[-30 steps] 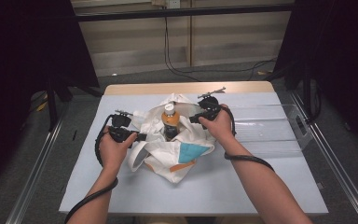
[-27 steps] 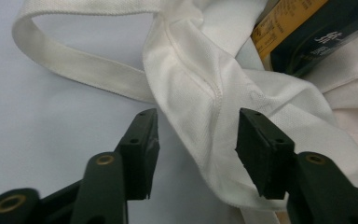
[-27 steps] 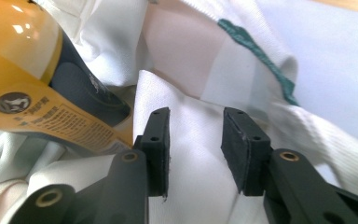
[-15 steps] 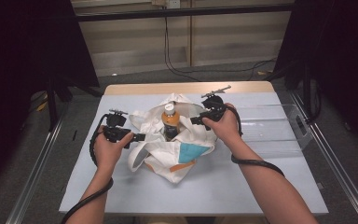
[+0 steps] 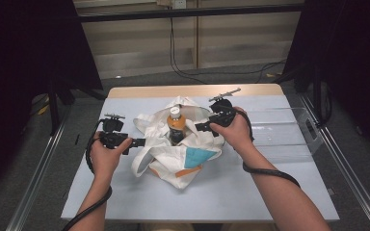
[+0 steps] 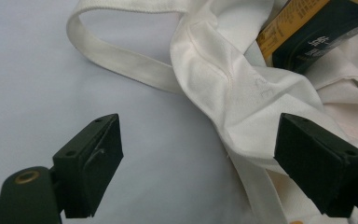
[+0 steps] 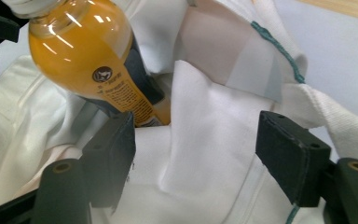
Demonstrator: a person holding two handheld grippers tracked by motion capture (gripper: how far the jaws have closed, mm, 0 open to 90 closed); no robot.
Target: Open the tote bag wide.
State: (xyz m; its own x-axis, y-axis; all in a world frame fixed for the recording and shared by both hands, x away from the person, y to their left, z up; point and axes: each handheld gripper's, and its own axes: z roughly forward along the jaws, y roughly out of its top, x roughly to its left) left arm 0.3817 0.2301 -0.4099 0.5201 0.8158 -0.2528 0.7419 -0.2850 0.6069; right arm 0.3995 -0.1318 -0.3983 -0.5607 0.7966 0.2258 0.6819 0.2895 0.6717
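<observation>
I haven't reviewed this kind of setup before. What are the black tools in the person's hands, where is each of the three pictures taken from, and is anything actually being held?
A person sits at a table and holds a hand tool with two black jaws in each hand, trailing a cable. The high view looks down from above the person's side: the left gripper is at the left, the right gripper at the right. The other two pictures come from cameras riding on those tools, looking along their jaws. On the table lies a crumpled white cloth bag with an orange drink bottle standing in its mouth. In the left gripper view the jaws stand wide beside the bag's strap. In the right gripper view they stand wide over the bag's cloth, near the bottle. Both pairs have just been opening; neither grips anything.
</observation>
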